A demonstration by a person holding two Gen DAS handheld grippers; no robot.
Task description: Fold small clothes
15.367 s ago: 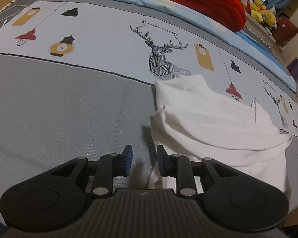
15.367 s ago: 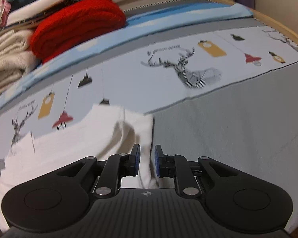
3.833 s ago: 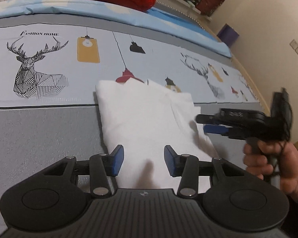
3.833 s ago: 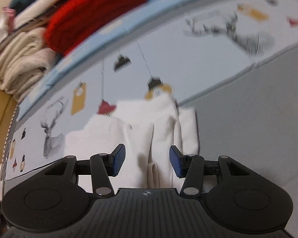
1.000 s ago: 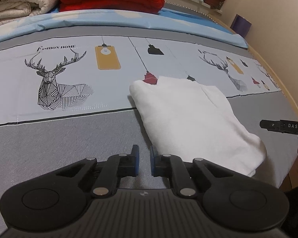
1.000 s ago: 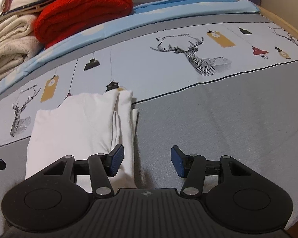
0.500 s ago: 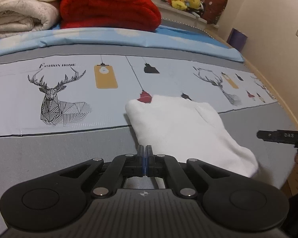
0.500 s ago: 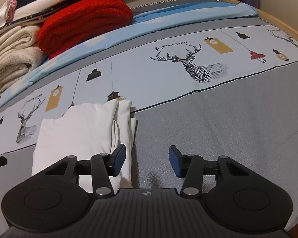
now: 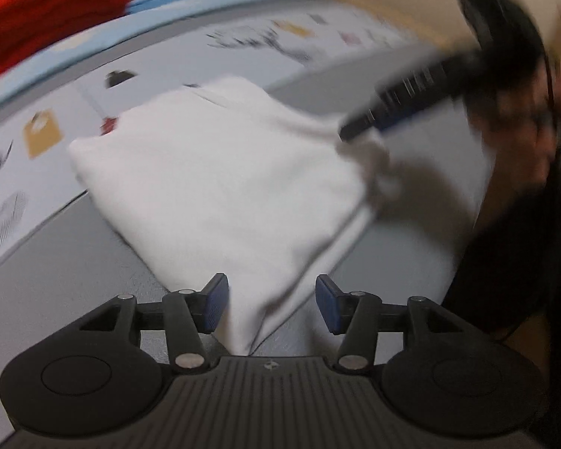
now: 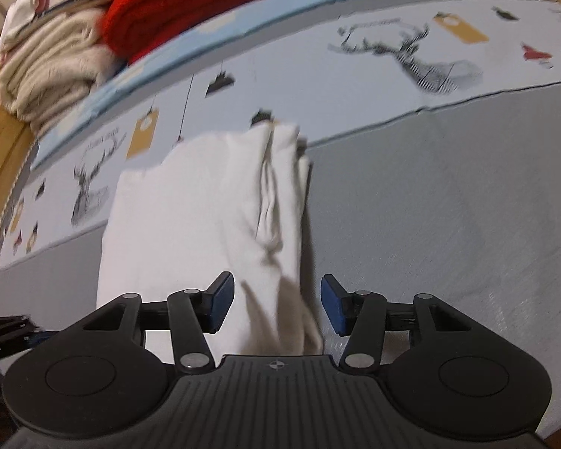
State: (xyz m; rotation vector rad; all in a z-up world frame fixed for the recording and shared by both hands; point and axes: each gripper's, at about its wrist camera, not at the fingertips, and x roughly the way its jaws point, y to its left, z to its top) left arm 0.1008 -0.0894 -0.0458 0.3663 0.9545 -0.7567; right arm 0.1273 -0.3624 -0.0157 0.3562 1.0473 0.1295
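A white garment, folded into a thick rectangle, lies on the grey and printed bedsheet; it also shows in the right wrist view. My left gripper is open, with the garment's near corner lying between its jaws. My right gripper is open, with the garment's layered right edge between its jaws. The right gripper also shows blurred in the left wrist view, over the garment's far right edge. The left gripper's tips show in the right wrist view at the lower left.
A red blanket and beige folded blankets are stacked at the back of the bed. The bedsheet has a grey band and a deer print. The holder's dark figure fills the right side.
My left gripper has opened and swung right onto the garment's near corner. My right gripper has moved left and forward over the garment's right edge. Both views are motion-blurred.
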